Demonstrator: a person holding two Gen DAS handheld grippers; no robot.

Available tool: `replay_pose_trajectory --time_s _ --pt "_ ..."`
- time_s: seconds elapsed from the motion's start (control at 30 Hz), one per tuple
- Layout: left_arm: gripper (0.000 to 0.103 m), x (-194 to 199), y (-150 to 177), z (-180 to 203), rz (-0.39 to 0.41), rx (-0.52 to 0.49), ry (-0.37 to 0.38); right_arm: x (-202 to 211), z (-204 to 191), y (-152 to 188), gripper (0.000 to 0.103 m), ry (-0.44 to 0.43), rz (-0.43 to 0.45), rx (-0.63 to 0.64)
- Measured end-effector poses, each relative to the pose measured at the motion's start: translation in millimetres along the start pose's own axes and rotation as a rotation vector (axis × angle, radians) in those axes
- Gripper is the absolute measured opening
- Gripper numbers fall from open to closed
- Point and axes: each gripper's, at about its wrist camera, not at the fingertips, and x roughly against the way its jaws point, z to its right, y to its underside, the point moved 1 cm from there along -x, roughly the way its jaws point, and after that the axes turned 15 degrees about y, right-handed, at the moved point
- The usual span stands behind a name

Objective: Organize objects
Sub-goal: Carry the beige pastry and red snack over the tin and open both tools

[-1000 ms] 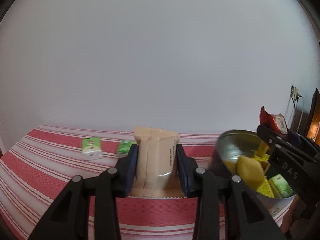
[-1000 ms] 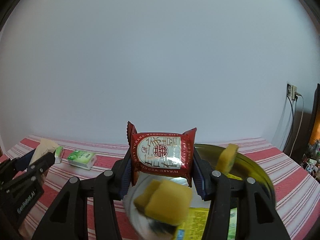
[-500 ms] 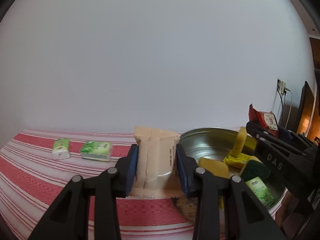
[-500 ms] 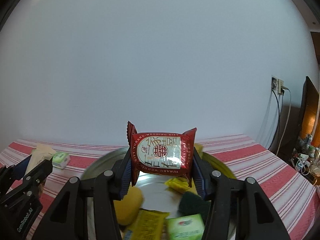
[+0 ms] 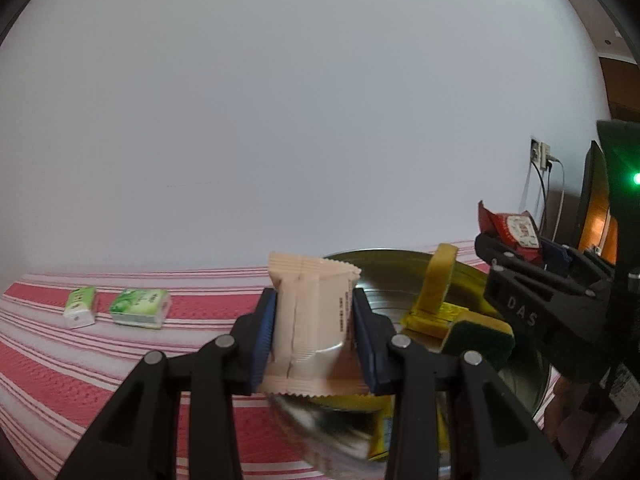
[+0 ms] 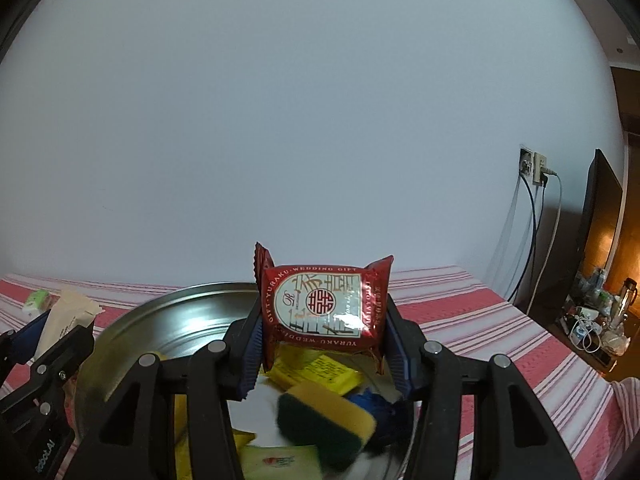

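Observation:
My left gripper (image 5: 314,338) is shut on a beige snack packet (image 5: 310,328), held upright above the near left rim of a round metal basin (image 5: 384,292). My right gripper (image 6: 322,340) is shut on a red wedding-gift snack packet (image 6: 324,306), held over the basin (image 6: 180,320). In the left wrist view the right gripper (image 5: 516,240) shows at the right with the red packet (image 5: 508,230). In the right wrist view the left gripper (image 6: 52,320) shows at the left with the beige packet (image 6: 68,316). The basin holds yellow-and-green sponges (image 6: 326,416), yellow packets (image 6: 316,368) and a blue thing.
The table wears a red-and-white striped cloth (image 5: 80,368). Two small green packets (image 5: 140,307) (image 5: 80,306) lie on it at the left. A plain white wall stands behind. A wall socket with cables (image 6: 534,168) and a dark screen (image 6: 600,216) are at the right.
Both grippers have moved to the right with their packets. The basin now sits under and ahead of both, and the green packets have slid to the left of the view.

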Motion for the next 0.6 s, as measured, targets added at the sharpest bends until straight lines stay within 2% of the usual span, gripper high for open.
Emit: replay_pose_trajectory --time_s 0.37,0.6 --pt "0.036 -21.9 2.7 18.3 -0.040 -0.019 0.014 -16.2 8.4 0.4 0.055 0.074 -0.025 0.040" --pt "0.036 -31.3 6.0 14.8 -0.083 -0.006 -0.017 -28.4 16.2 2.2 0.055 0.064 -0.054 0.063"
